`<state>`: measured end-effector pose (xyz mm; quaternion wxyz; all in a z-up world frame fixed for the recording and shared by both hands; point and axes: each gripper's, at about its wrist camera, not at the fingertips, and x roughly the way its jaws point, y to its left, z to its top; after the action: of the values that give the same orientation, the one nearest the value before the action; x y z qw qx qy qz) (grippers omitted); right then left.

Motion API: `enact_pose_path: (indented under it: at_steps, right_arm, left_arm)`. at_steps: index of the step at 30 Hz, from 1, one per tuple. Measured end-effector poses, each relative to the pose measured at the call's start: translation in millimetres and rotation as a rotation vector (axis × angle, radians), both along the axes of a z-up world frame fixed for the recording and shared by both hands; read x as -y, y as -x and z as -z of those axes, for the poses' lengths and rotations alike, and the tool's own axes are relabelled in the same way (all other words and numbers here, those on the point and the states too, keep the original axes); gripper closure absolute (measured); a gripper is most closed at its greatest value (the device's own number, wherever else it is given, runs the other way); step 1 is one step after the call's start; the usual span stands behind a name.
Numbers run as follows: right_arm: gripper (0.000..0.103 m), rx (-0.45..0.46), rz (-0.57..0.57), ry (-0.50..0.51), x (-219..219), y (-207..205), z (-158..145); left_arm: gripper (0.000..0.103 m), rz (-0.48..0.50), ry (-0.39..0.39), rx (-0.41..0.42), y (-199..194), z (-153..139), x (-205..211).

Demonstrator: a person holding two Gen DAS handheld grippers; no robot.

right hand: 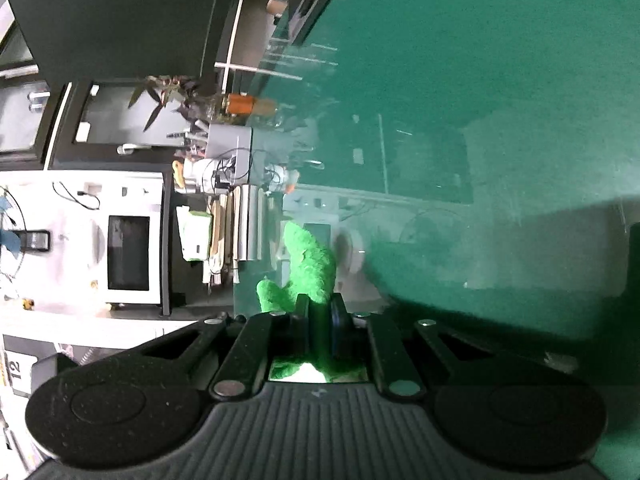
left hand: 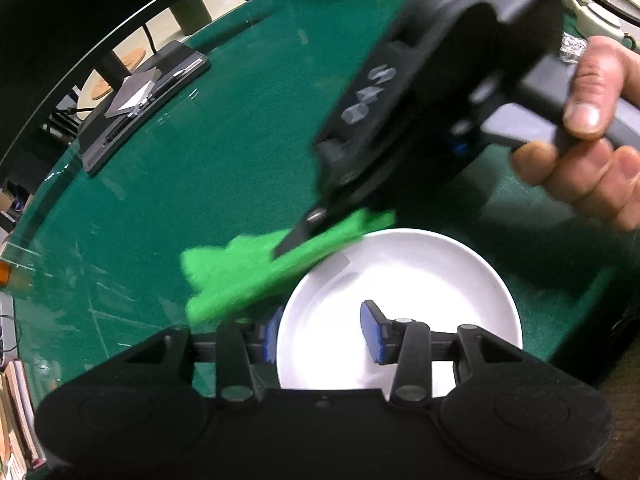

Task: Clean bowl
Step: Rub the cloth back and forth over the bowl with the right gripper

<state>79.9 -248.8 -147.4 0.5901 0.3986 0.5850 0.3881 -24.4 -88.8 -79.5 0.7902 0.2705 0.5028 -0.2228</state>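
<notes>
A white bowl (left hand: 404, 280) stands on the green table (left hand: 224, 152), right under my left gripper (left hand: 320, 336). The left gripper straddles the bowl's near-left rim: one blue pad (left hand: 267, 340) sits just outside the rim, the other pad (left hand: 374, 332) hangs inside the bowl, away from the wall. It is open. My right gripper (left hand: 294, 238), held by a hand (left hand: 592, 128), comes in from the upper right, shut on a green cloth (left hand: 240, 276). The cloth hangs over the bowl's far-left rim. In the right wrist view, which is rolled sideways, the cloth (right hand: 310, 264) sticks out from the shut right gripper (right hand: 320, 308).
A flat black device (left hand: 140, 100) lies at the table's far left. Books (left hand: 16, 412) stand past the left edge, and crumpled foil (left hand: 574, 46) sits at the far right. Beyond the table are a microwave (right hand: 128, 252) and a cluttered counter (right hand: 224, 160).
</notes>
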Motion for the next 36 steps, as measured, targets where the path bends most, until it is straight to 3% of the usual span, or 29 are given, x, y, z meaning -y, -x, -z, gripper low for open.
enact_pose_path:
  at_steps: [6,17,19,22,24,26,31,33,36]
  right_arm:
    - [0.092,-0.045,0.025,0.026,47,19,3]
    - [0.091,0.011,-0.041,0.004,-24,-7,-1]
    - [0.091,0.001,-0.021,-0.001,-7,-2,0]
    - [0.091,-0.02,0.013,0.01,23,6,2]
    - [0.091,-0.03,-0.001,0.085,41,15,5]
    - [0.091,-0.037,-0.01,0.101,46,21,8]
    - [0.091,-0.07,0.091,0.024,64,31,14]
    - [0.091,-0.079,0.076,0.02,60,31,17]
    - [0.091,-0.089,0.061,0.024,50,23,19]
  left_arm:
    - [0.061,0.012,-0.002,0.001,0,1,2]
    - [0.06,0.02,-0.012,0.015,1,1,5]
    - [0.058,0.024,0.009,0.006,1,1,2]
    - [0.045,0.025,0.025,-0.001,-2,1,1]
    - [0.042,0.027,0.025,0.001,-6,2,1]
    - [0.052,0.023,0.016,0.004,-7,0,1]
    - [0.052,-0.056,0.055,-0.006,1,-7,-11]
    - [0.07,-0.05,0.02,-0.005,6,-3,-10]
    - [0.073,-0.044,-0.002,-0.005,7,-1,-10]
